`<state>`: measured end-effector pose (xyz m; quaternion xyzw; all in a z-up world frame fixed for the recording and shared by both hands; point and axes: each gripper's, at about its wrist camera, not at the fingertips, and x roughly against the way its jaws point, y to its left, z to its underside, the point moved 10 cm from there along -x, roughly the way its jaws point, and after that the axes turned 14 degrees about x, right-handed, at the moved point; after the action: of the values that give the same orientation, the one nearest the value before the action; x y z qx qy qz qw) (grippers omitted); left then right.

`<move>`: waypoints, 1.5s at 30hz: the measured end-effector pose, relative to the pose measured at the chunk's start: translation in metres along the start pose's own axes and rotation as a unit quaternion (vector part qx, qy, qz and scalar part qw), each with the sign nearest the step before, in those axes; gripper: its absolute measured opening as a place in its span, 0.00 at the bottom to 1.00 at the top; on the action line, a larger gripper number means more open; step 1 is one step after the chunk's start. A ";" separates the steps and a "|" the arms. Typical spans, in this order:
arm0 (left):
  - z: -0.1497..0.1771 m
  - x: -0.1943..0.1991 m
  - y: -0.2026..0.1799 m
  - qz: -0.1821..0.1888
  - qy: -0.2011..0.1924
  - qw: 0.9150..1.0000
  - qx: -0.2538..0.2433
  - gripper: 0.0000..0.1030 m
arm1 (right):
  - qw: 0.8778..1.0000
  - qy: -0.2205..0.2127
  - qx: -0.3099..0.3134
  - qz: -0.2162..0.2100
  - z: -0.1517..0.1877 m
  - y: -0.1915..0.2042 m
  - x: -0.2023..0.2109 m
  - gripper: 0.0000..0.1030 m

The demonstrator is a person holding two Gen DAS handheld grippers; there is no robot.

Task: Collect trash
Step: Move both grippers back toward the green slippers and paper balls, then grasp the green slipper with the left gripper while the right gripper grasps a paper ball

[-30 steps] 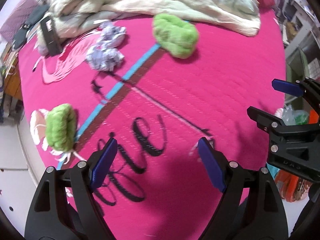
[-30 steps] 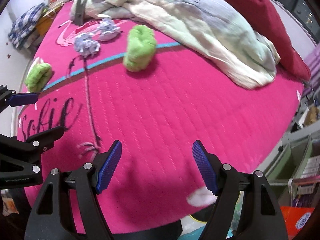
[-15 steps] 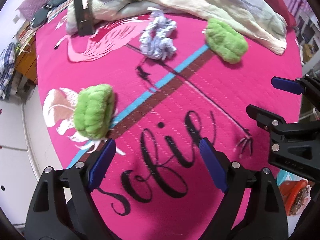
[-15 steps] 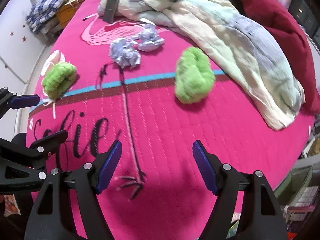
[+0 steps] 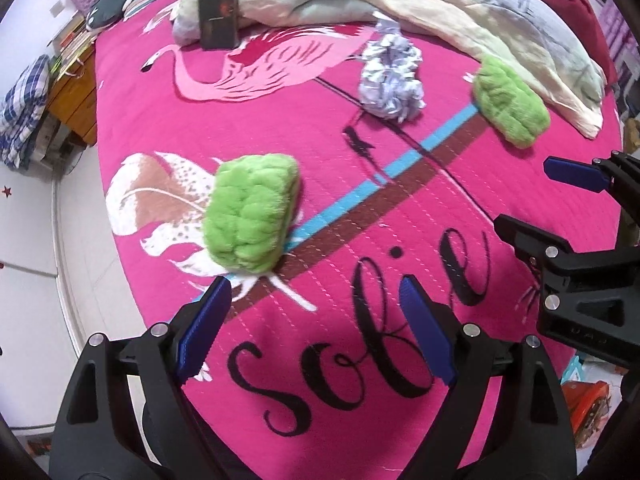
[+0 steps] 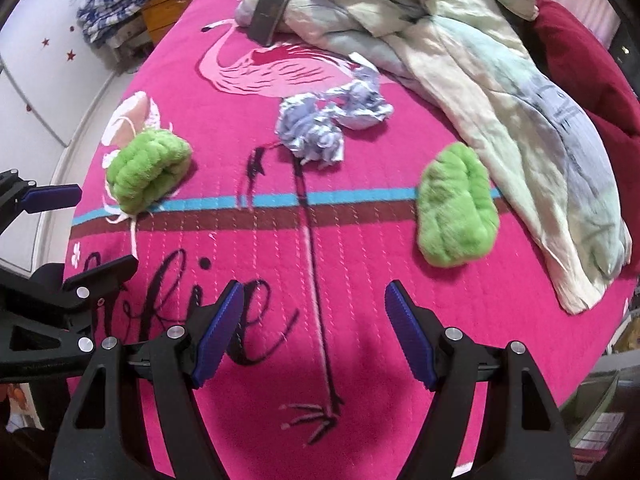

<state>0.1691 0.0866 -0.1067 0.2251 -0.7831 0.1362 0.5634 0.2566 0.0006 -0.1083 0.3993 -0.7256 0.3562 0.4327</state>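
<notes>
Two views, left wrist: green puffs: two, one just beyond the left gripper, one far right; paper wads: two, touching, far.
Left fingers: spread wide, empty.
Right wrist: same bedspread, puffs left and right, wads between, farther.
Right gripper: fingers apart, empty.

Bright, even light; fisheye edges; slight blur.

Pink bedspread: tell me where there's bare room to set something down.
Bare: the pink bedspread between the two green plush pieces, below the crumpled paper. Crowded: the far end, with rumpled bedding and a dark box.
</notes>
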 end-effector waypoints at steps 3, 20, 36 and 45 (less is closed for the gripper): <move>-0.002 -0.003 0.008 -0.004 0.001 1.000 0.006 0.82 | 1.000 0.001 0.006 -0.003 -0.008 0.004 -0.005 0.68; -0.022 -0.034 0.039 -0.013 0.013 0.999 0.027 0.86 | 1.000 0.019 0.021 -0.010 -0.041 0.002 -0.042 0.69; -0.036 -0.081 0.044 -0.020 0.034 0.999 0.013 0.94 | 0.999 0.037 0.034 -0.012 -0.058 -0.003 -0.076 0.74; -0.051 -0.102 0.037 0.006 0.050 0.998 0.028 0.94 | 0.999 0.039 0.016 -0.021 -0.081 -0.016 -0.109 0.75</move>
<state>0.2188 0.1629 -0.1850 0.2293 -0.7510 0.1722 0.5948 0.3321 0.0933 -0.1744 0.4071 -0.6941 0.3738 0.4613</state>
